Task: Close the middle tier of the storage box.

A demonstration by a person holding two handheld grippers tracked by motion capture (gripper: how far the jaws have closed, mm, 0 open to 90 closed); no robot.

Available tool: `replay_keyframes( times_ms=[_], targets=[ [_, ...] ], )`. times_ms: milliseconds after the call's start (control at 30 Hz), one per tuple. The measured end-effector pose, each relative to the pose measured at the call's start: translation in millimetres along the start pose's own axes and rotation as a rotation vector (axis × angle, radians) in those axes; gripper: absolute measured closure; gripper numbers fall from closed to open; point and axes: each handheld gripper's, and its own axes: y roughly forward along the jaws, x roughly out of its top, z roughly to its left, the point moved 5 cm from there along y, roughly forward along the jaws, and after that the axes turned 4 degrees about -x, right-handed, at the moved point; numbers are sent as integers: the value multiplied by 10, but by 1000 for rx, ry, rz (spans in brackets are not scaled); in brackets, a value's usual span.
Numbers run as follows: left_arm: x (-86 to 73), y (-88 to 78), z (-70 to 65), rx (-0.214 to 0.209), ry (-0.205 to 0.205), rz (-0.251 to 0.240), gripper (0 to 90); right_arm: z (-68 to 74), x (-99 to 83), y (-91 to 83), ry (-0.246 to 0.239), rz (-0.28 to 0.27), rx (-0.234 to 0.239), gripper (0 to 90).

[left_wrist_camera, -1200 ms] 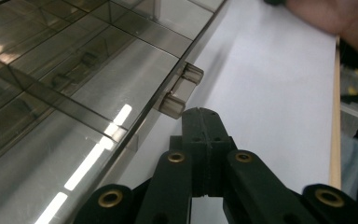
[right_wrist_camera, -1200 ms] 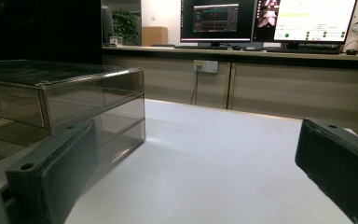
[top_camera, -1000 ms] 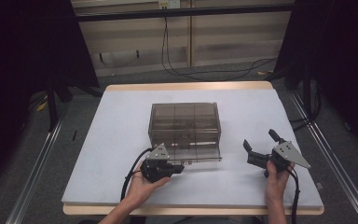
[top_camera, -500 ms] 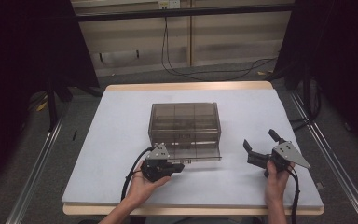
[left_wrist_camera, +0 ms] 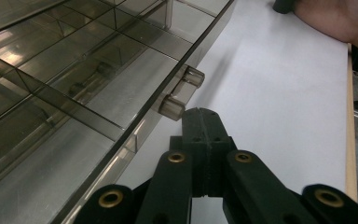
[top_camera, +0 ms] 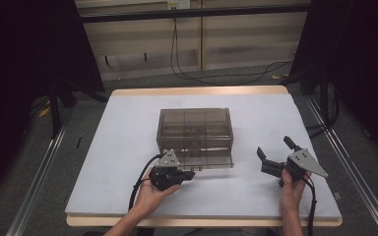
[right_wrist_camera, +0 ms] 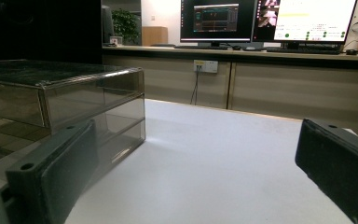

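A smoky clear plastic drawer box [top_camera: 195,125] stands mid-table, its lowest drawer [top_camera: 209,160] pulled out toward me. In the left gripper view the drawer's divided compartments [left_wrist_camera: 74,84] look empty, and its clear handle [left_wrist_camera: 179,93] juts from the front. My left gripper [top_camera: 189,174] lies on the table at the drawer's front left corner. Its jaws are shut with nothing between them, and the left gripper [left_wrist_camera: 200,116] tips sit just short of the handle. My right gripper [top_camera: 274,148] rests on the table to the right of the box [right_wrist_camera: 65,98]; the right gripper [right_wrist_camera: 198,140] stands wide open and empty.
The white table [top_camera: 123,147] has bare surface to the left, right and front of the box. Its wooden front edge [top_camera: 202,221] runs near my forearms. A cable trails from each gripper. Monitors [right_wrist_camera: 265,21] stand on a counter beyond the table.
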Motion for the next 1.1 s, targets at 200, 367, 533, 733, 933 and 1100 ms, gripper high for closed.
replay_keyframes(
  times_ms=[200,367,533,733,933,1100],
  targets=[
    [5,10,13,-1,-1,-16,900,1,-2,-3,-1,4,0,0],
    [13,7,24,6,3,-21,900,2,-1,1,1,1,-1,0],
    [17,10,23,8,3,-31,900,1,-1,-2,1,4,-2,0],
    [20,18,39,14,8,-16,900,0,-1,3,1,2,-2,0],
    [30,11,65,25,11,-19,900,0,-1,3,1,2,-4,0],
    [42,-5,80,28,15,-24,900,-1,-1,3,-2,3,-5,0]
  ],
)
